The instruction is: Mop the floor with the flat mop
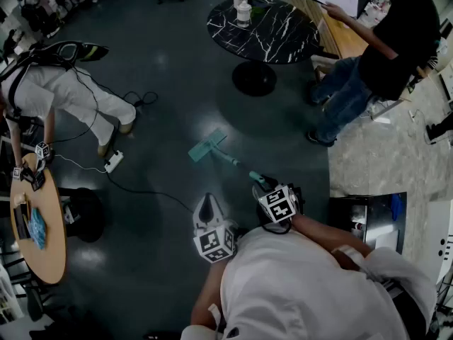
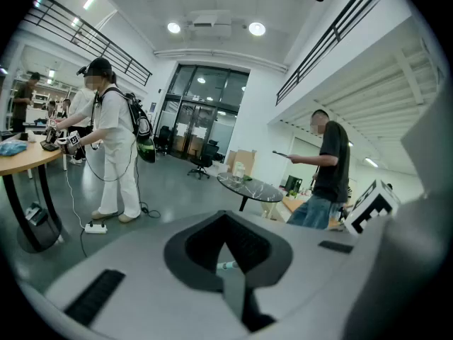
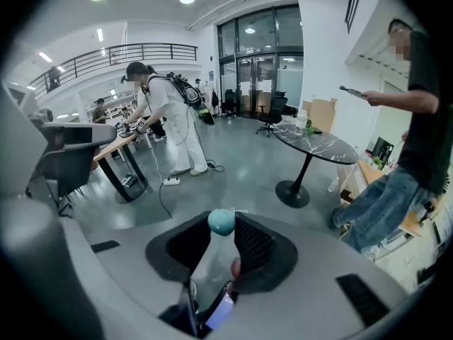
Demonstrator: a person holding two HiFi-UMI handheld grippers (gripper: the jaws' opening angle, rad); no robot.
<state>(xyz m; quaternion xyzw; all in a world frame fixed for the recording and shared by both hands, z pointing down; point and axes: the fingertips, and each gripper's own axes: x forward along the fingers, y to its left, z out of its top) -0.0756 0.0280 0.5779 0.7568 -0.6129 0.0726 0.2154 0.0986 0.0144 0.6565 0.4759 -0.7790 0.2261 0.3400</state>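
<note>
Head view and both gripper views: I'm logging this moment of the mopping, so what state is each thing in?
flat mop: head flat on the floor, teal handle end gripped.
right claw: shut on the flat mop's handle end.
left claw: shut, holding nothing.
cups: upright on the marble table.

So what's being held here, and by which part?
The right gripper is shut on the mop handle's teal top end. The left gripper is shut, holding nothing.
</note>
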